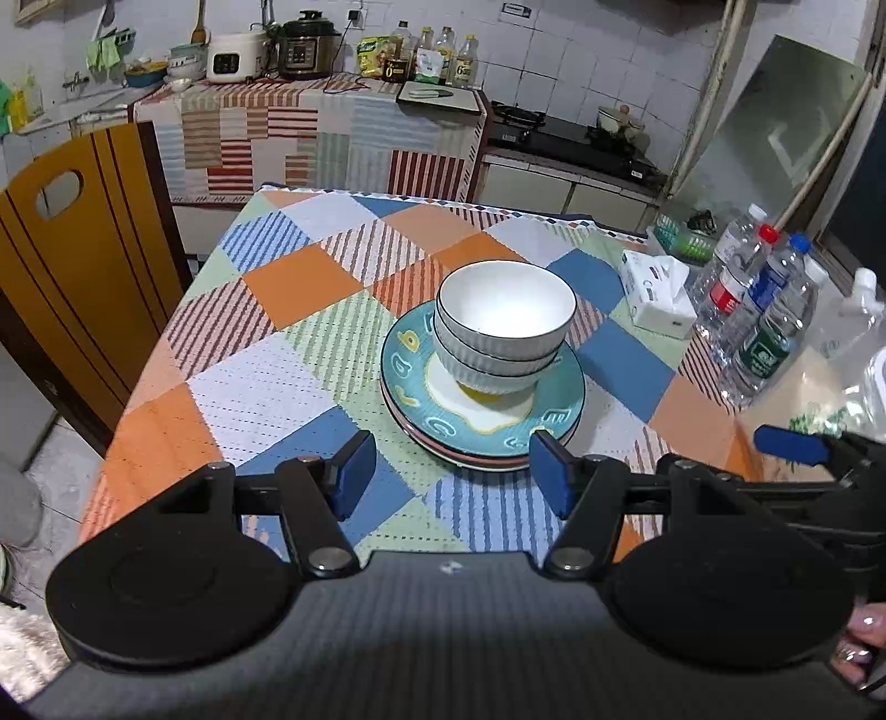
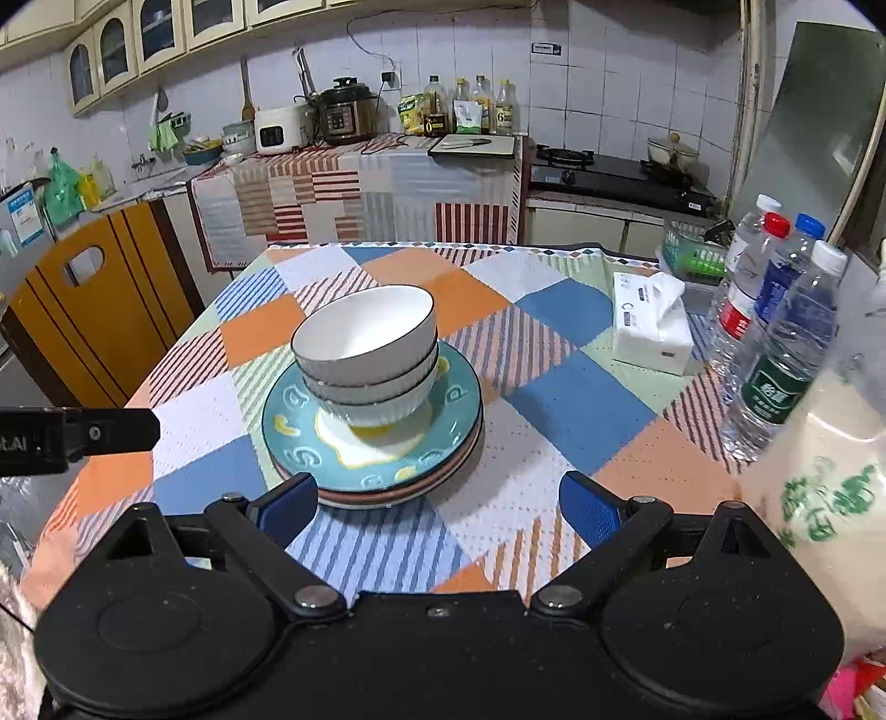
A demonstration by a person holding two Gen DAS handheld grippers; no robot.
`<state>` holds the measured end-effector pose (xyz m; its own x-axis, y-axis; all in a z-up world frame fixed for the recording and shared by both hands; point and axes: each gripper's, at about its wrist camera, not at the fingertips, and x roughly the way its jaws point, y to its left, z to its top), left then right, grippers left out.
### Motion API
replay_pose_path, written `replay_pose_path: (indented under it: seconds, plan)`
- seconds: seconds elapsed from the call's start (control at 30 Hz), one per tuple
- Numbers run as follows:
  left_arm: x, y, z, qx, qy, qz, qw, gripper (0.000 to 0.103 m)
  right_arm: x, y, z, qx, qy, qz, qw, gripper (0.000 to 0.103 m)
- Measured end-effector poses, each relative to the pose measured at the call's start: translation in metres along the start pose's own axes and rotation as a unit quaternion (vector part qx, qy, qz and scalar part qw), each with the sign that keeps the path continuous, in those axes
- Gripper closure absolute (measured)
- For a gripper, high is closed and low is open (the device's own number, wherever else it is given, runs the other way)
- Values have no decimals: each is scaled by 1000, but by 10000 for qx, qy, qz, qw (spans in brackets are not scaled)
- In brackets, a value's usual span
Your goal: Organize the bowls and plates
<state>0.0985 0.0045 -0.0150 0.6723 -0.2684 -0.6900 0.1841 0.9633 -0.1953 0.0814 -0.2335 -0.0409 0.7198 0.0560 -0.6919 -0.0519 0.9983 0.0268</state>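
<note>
So from where I'm sitting, the left tool (image 1: 454, 471) hangs over the near edge of the desk (image 1: 288, 343) with its blue pads spread fairly wide and nothing between them, just the patchwork cloth below. The right tool (image 2: 437, 507) is the same deal, jaws wide apart and empty; its left pad overlaps the near rim of the plates in the right wrist view, but I can't tell if it actually touches them. The stack of bowls (image 1: 501, 332), white inside with ribbed outsides and dark rims, looks like three nested together, and it sits on the stack of plates (image 1: 426, 399) about mid-desk. The top plate is teal with a fried-egg pattern and raised letters, and under it I can see a pinkish rim and a darker one, so at least a couple more plates. The bowls sit a bit off centre on the plate, leaning slightly. Off to the right there's a tissue box (image 1: 656, 299) with a tissue poking up, and just past that a cluster of water bottles (image 1: 758, 315) with red, blue and white caps. A green basket (image 2: 692, 257) sits behind the tissue box. A yellow-brown chair (image 1: 72, 266) stands at the left side of the desk, and the back counter has a rice cooker (image 1: 235, 55) and a pressure cooker (image 1: 304, 44).
</note>
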Motion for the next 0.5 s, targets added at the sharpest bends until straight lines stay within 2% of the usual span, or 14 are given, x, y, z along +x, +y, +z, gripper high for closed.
replay_pose_path:
  seconds: [0.23,0.5]
  plan:
    - [-18,-4,-7,21,-95,7,10000,43,-32,10,-3,-153,-7,-344,9993,6]
    - [-24,-10,-16,140,-107,102,9998,42,-54,14,-8,-99,-84,-452,9989,5]
